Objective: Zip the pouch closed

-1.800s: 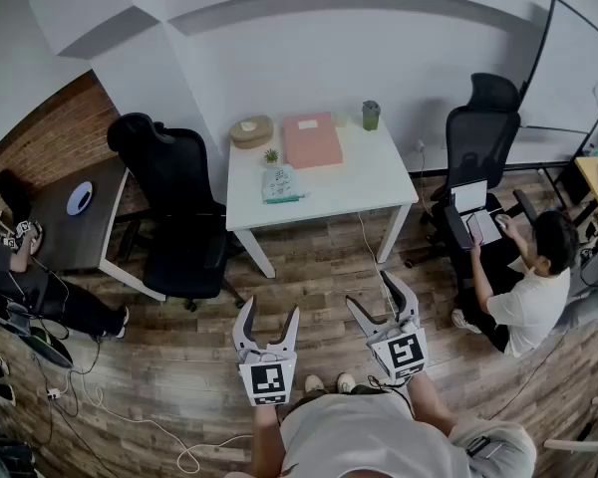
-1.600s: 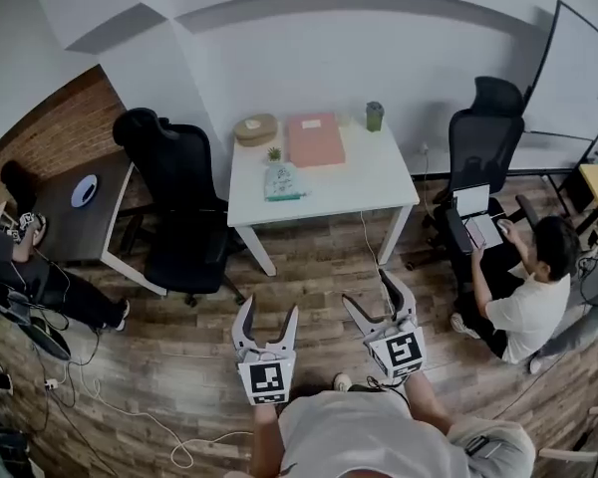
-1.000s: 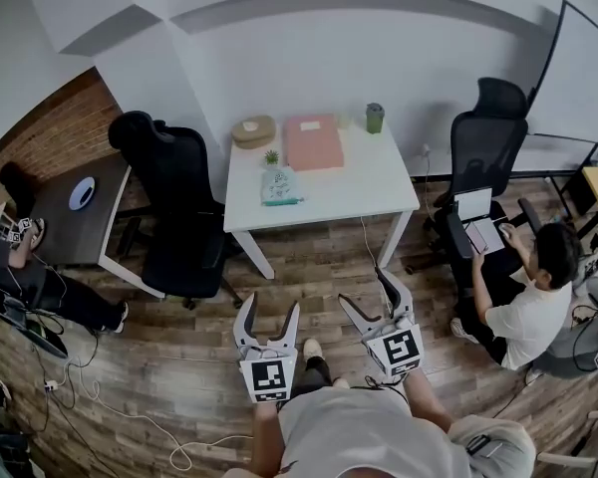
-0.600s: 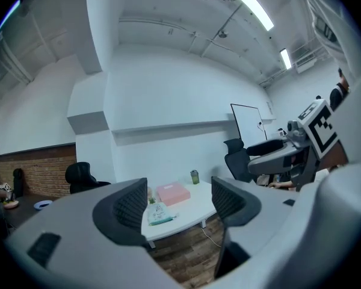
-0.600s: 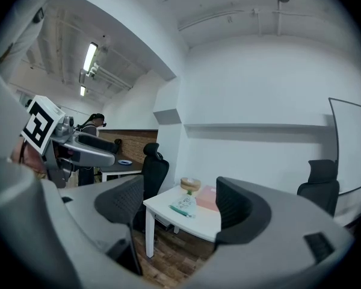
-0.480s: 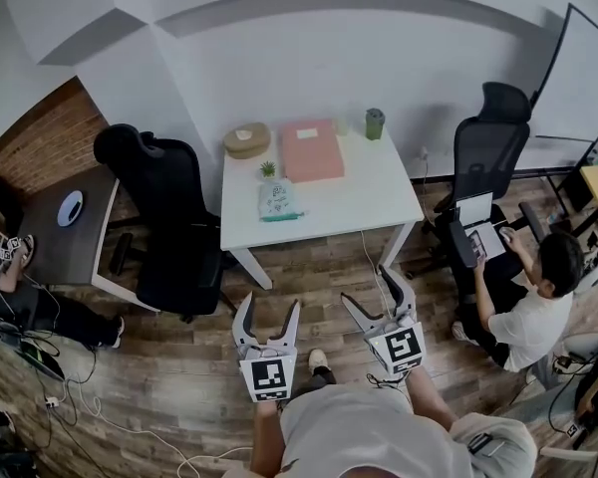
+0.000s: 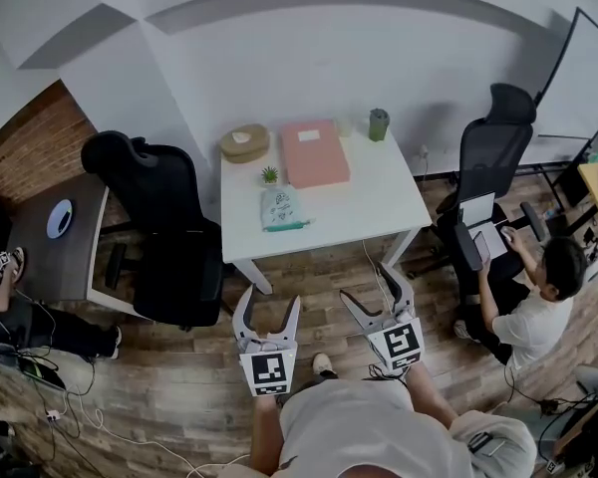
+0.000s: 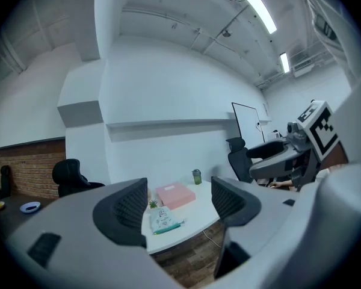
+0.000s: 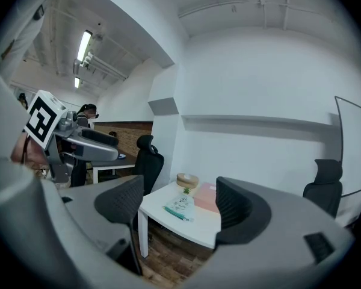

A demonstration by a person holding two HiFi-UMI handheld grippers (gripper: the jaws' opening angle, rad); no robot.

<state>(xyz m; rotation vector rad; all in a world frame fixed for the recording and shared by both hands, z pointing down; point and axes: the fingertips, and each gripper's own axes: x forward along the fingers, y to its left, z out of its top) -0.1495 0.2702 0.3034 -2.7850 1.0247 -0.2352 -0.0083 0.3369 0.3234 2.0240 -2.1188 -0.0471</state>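
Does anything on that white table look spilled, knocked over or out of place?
Nothing stands out. The pouch sits near the table's front edge, with the small plant, pink box and green cup behind it, nothing spilled.

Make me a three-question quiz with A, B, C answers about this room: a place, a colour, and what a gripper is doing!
1. Where is the pouch? A) floor B) white table C) chair
2. What colour is the flat box behind it? A) pink B) blue C) yellow
3. The right gripper is: A) shut on the pouch B) shut, empty C) open, empty
Answers: B, it lies near the table's front edge; A, its top is pink; C, jaws apart, nothing between.
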